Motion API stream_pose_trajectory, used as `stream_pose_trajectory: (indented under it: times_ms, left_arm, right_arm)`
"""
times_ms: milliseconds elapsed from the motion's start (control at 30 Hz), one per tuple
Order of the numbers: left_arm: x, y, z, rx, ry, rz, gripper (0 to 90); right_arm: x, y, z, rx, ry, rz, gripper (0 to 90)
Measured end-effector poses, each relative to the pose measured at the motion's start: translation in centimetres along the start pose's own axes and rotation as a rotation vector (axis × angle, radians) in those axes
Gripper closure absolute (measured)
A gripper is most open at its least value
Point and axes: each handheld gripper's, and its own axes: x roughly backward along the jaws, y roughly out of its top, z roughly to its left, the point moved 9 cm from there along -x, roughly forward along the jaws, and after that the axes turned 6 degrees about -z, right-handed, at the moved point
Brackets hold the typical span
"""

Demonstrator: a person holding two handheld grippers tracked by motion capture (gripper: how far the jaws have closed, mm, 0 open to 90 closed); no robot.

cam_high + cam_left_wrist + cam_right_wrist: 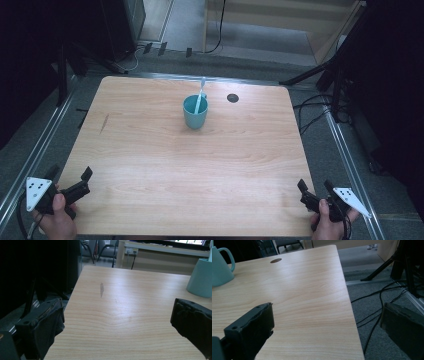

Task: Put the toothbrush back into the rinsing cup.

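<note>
High view puts my teal mug with its upright toothbrush mid-table, far ahead; left gripper and right gripper, both wide and empty, sit about equally distant.

Mug cut off by the right edge in the left gripper view, rim and handle out of frame. Same mug cut by the left edge in the right gripper view, with just part of the body and the handle showing. Toothbrush in the high view hidden below the mug's rim; head too small and blurred to make out bristles. Both hands, left and right, cropped by the bottom edge. Surroundings left and right too dark to read.
</note>
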Motion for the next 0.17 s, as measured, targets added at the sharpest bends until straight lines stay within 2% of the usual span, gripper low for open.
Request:
stream_pose_trajectory:
  times_ms: [167]
  left_arm:
    - [0.04,0.01,0.10,0.006,0.002,0.000,0.0]
  right_arm:
    - [0.16,0.04,0.02,-0.012,0.004,-0.010,0.0]
